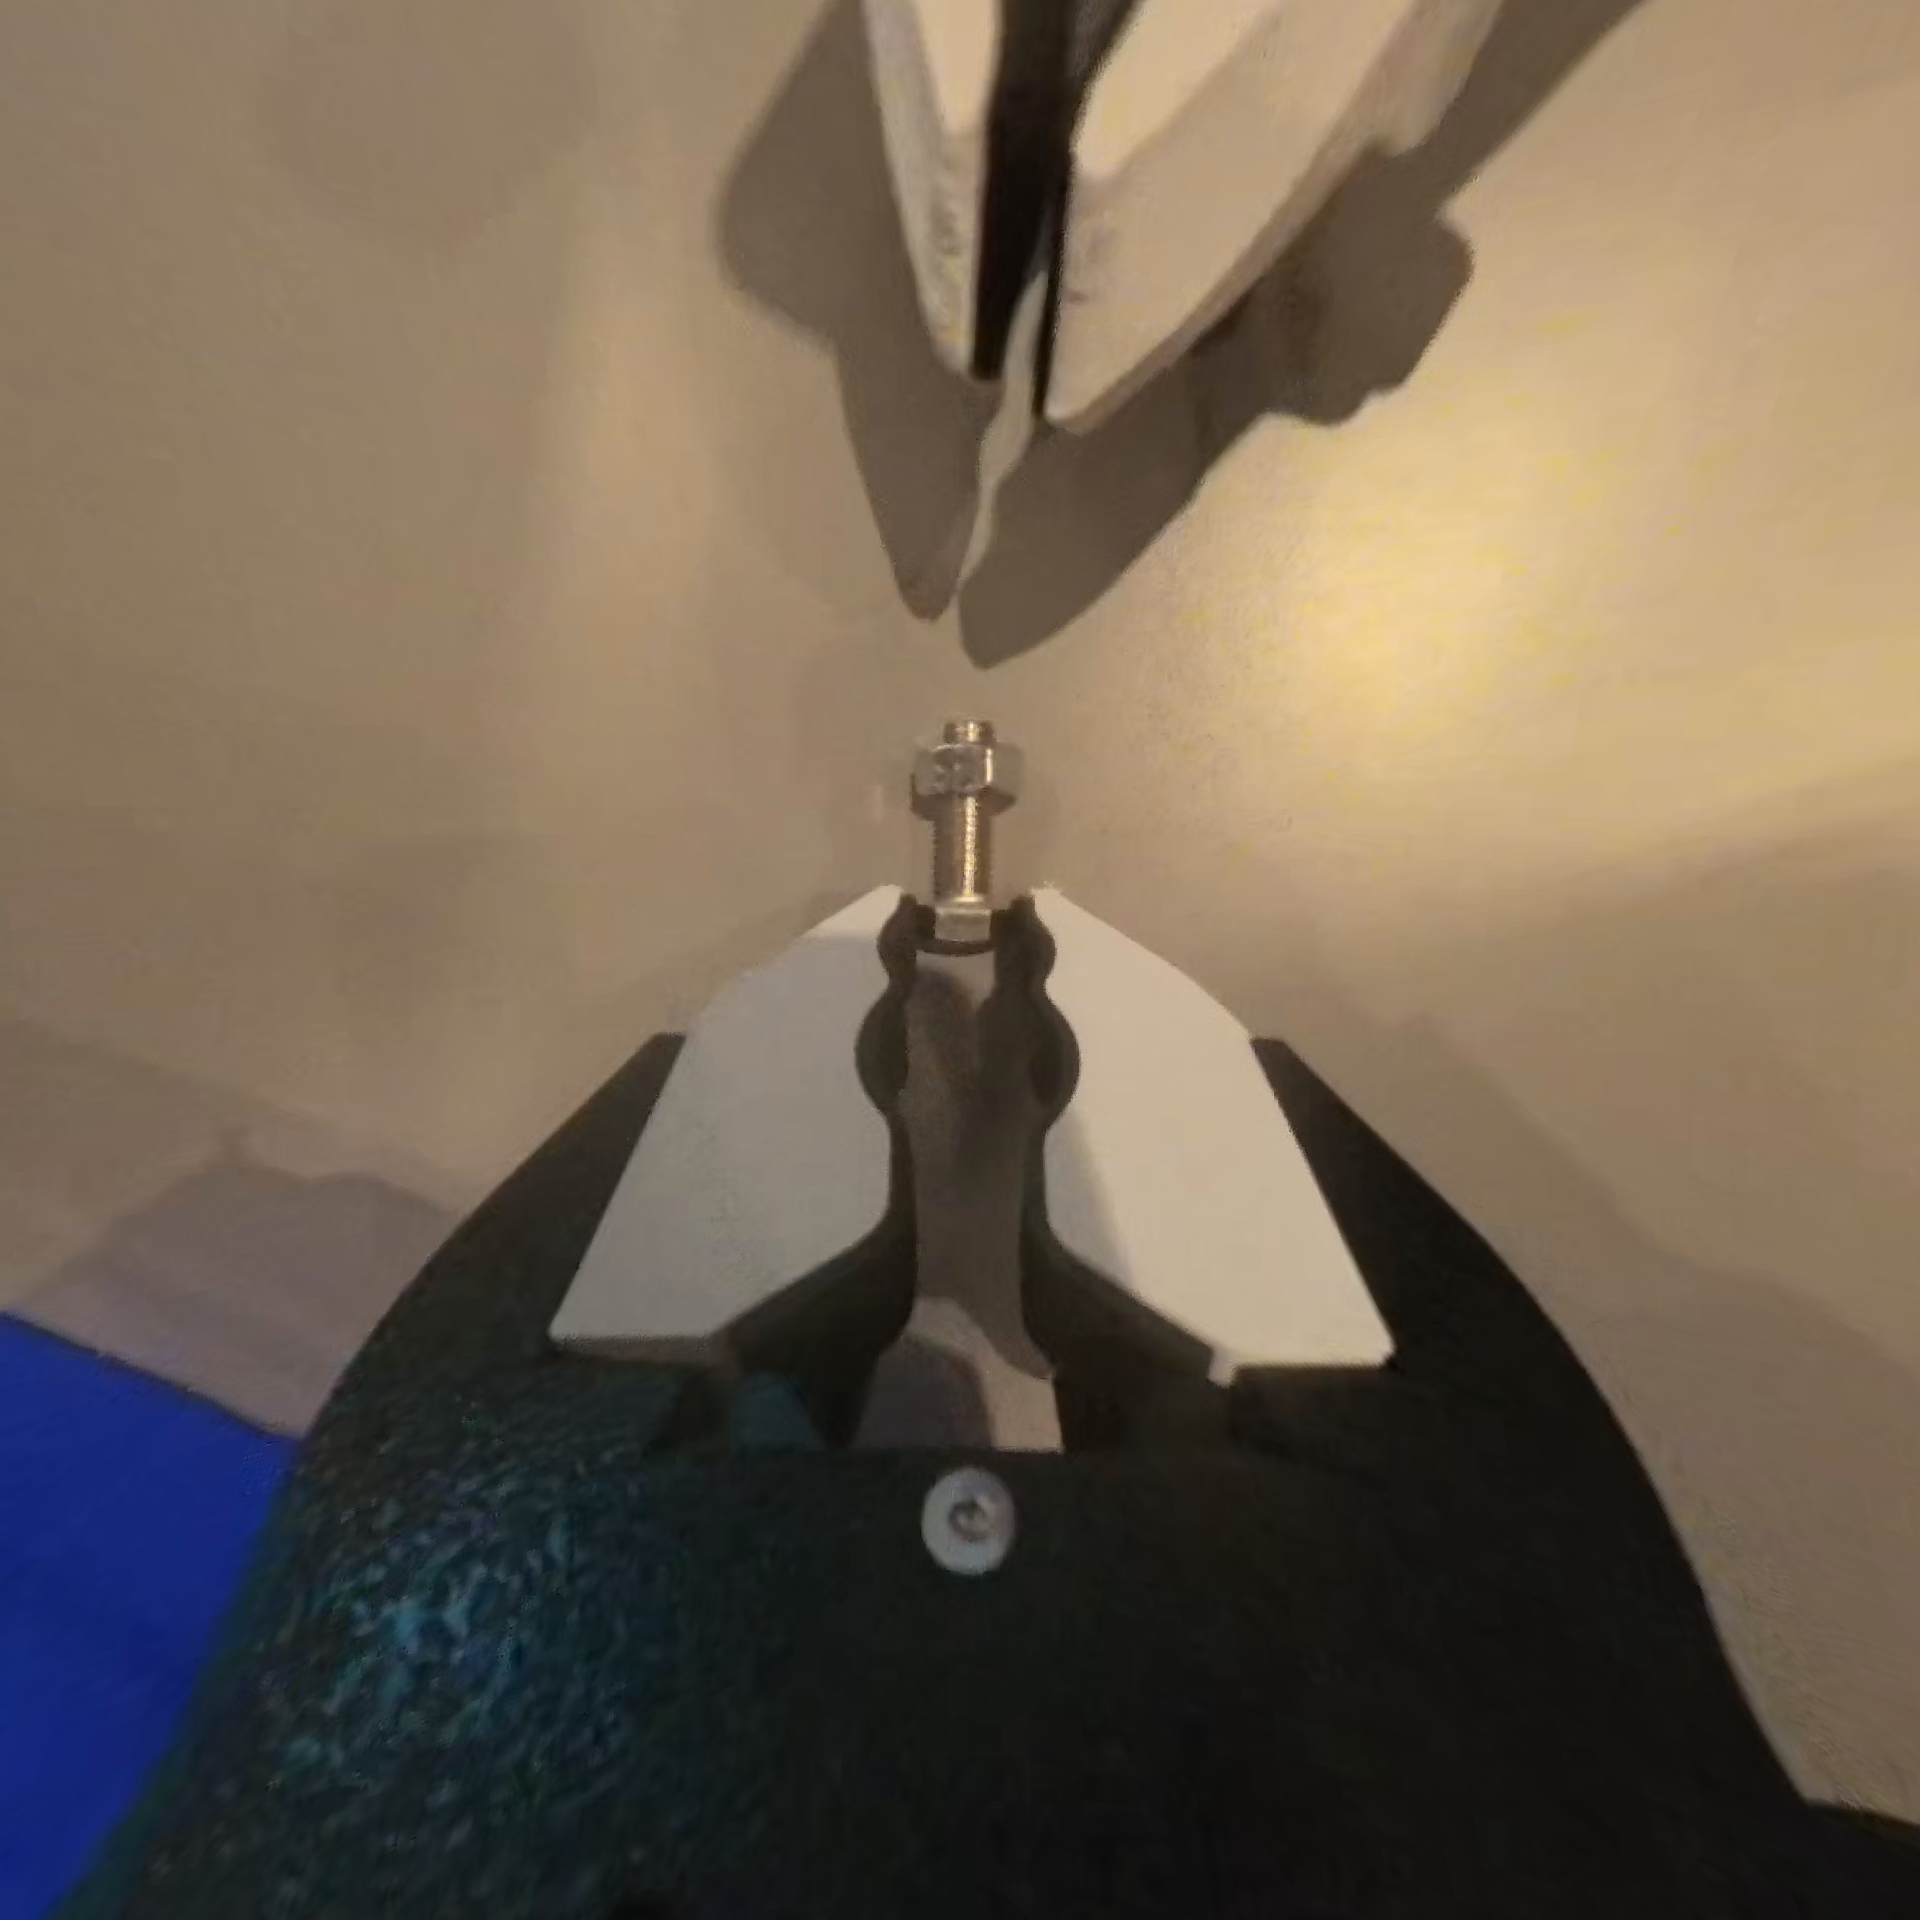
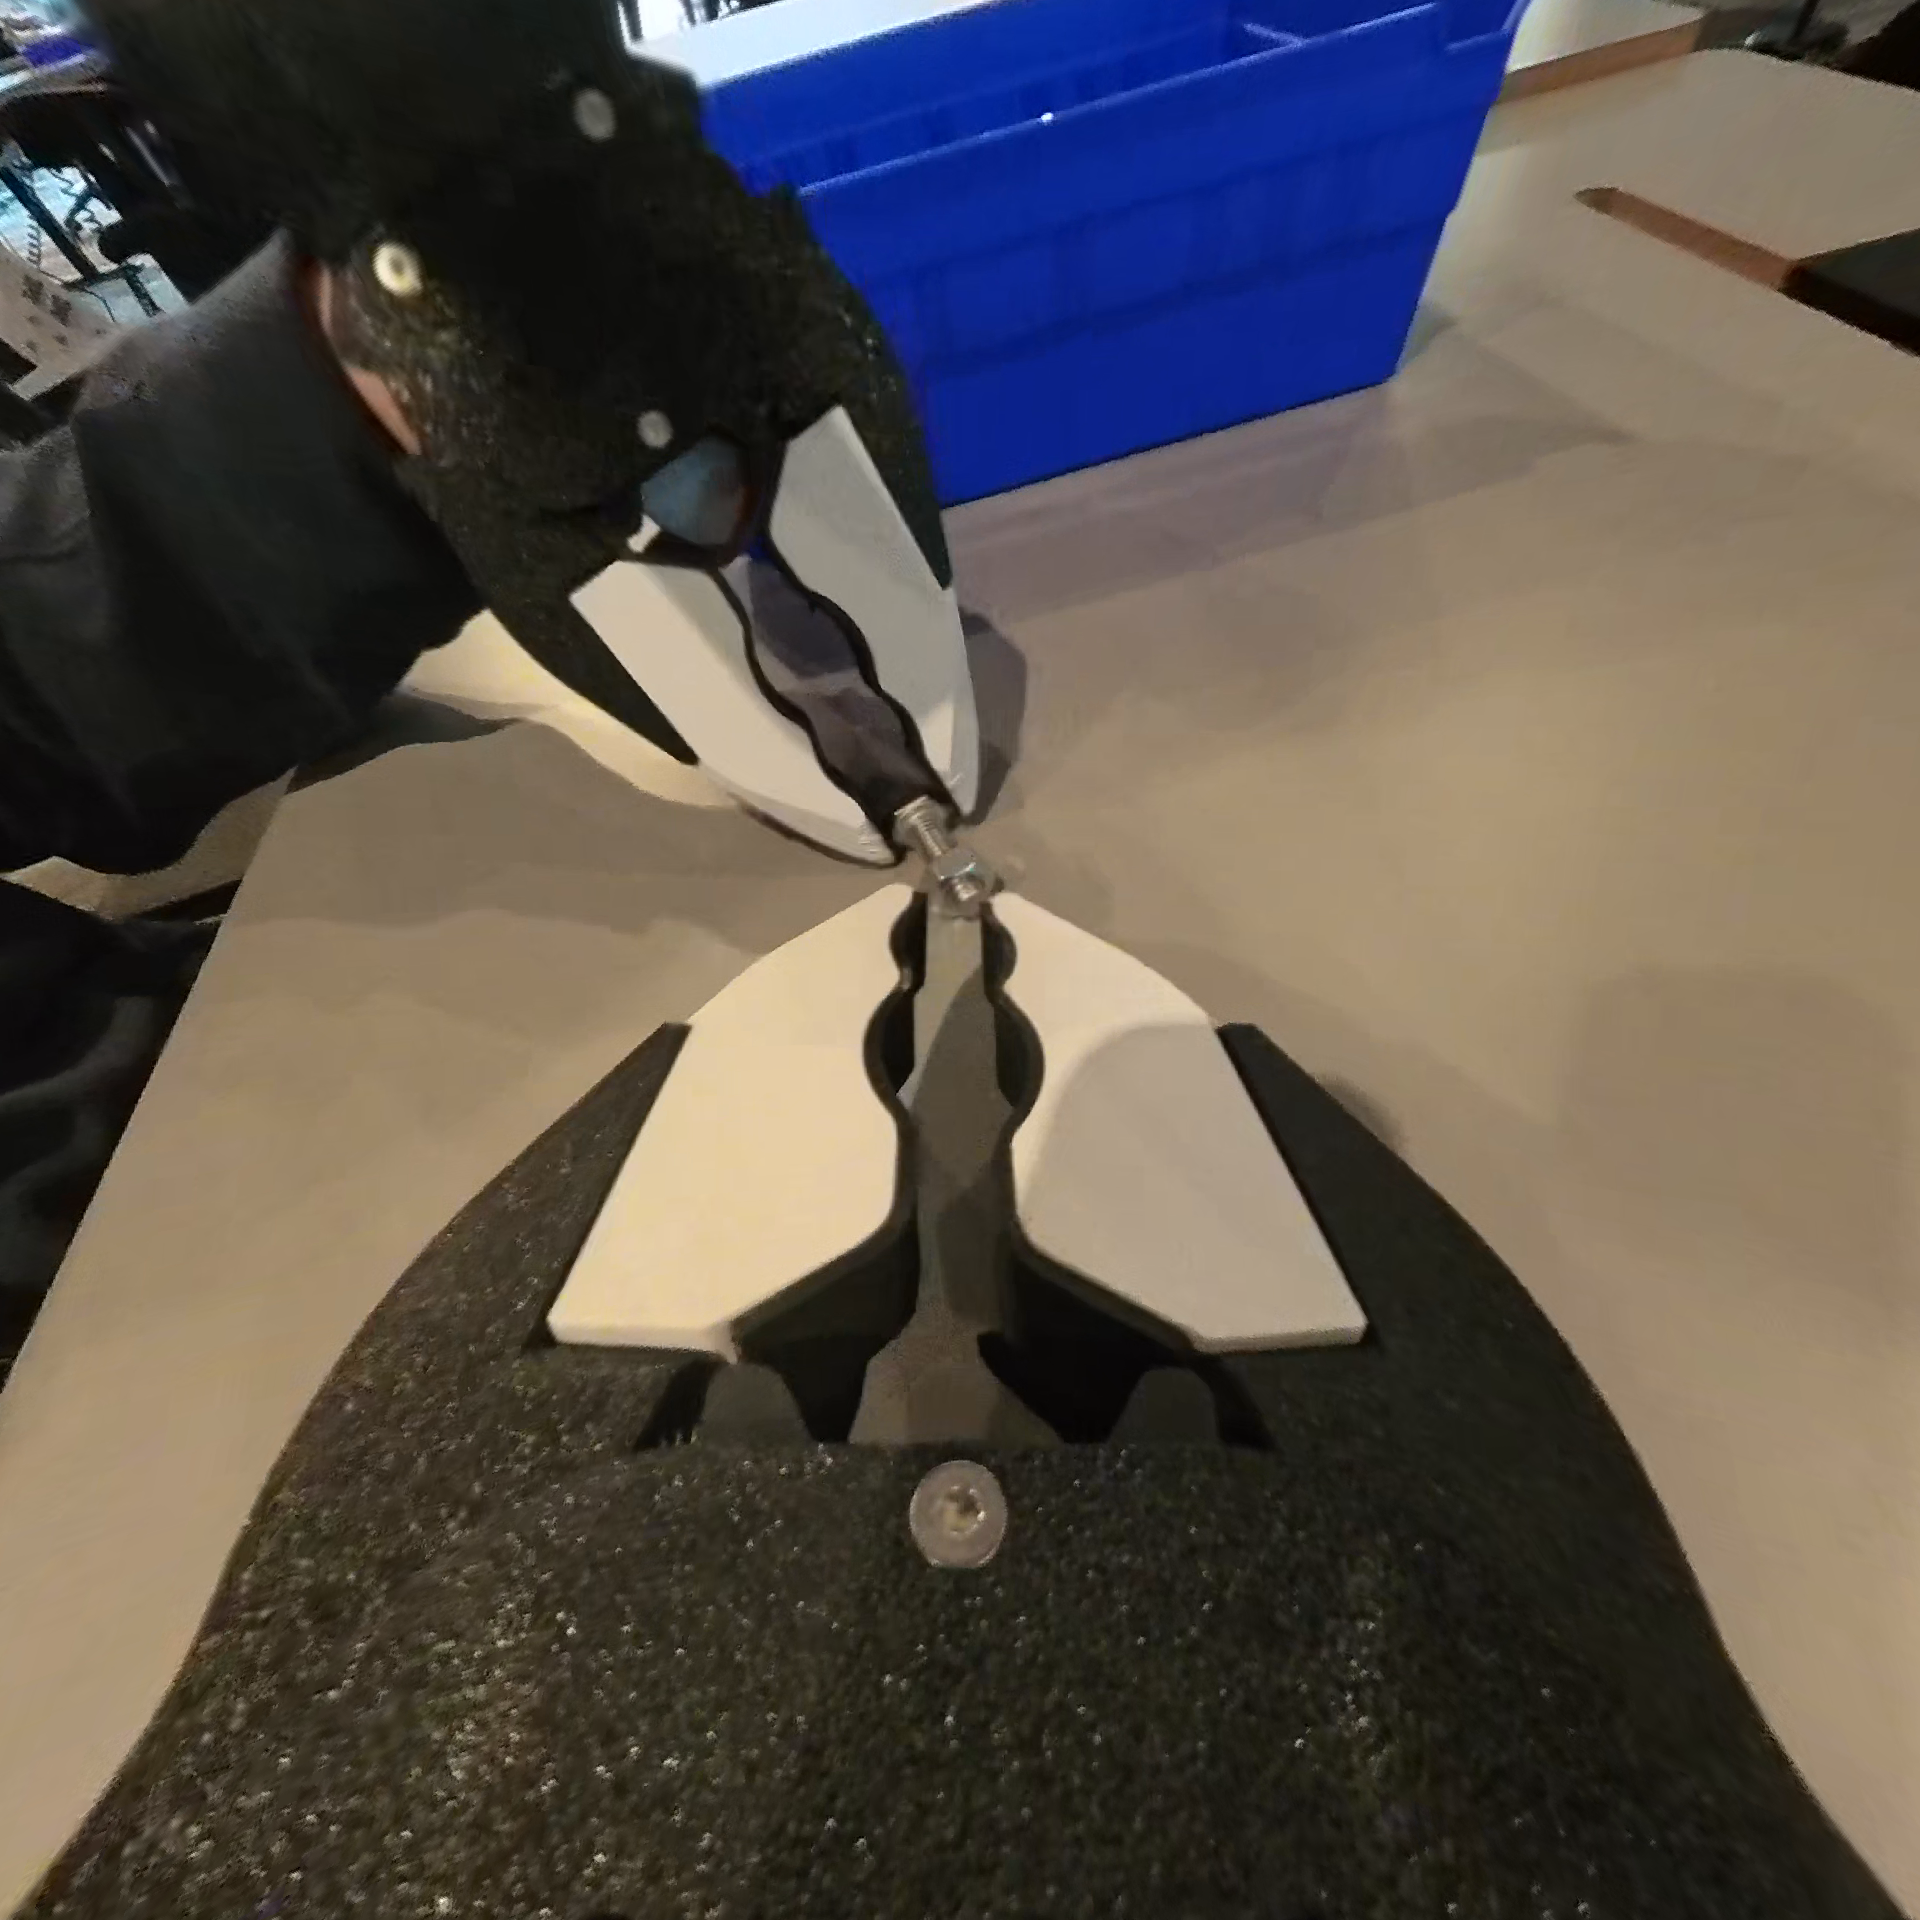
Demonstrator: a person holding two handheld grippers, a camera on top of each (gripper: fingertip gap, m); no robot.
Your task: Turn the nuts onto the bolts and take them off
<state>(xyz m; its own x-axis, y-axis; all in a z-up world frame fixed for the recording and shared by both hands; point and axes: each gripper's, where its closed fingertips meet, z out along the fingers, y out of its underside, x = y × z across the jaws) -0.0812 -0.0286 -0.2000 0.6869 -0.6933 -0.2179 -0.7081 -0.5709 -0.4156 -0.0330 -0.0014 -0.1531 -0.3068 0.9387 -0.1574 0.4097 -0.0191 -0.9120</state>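
The left gripper (image 1: 961, 914) clenched the bolt (image 1: 959, 852) by its head, a hex nut (image 1: 967, 774) threaded near the tip. The right gripper (image 2: 954, 914) hung above the beige table (image 2: 1455, 831), fingertips narrowly parted just short of the nut, holding nothing.

I see a beige table (image 2: 1455, 831) filling most of my right wrist view. A blue bin (image 2: 1122, 260) sits on it at 12 o'clock, with inner dividers. At 2 o'clock lies a brown strip (image 2: 1662, 234) beside a dark flat patch (image 2: 1860, 281). At 9 o'clock, a dark sleeve (image 2: 187, 582) crosses the table edge. At 11 o'clock the background clutter is too blurred to identify.
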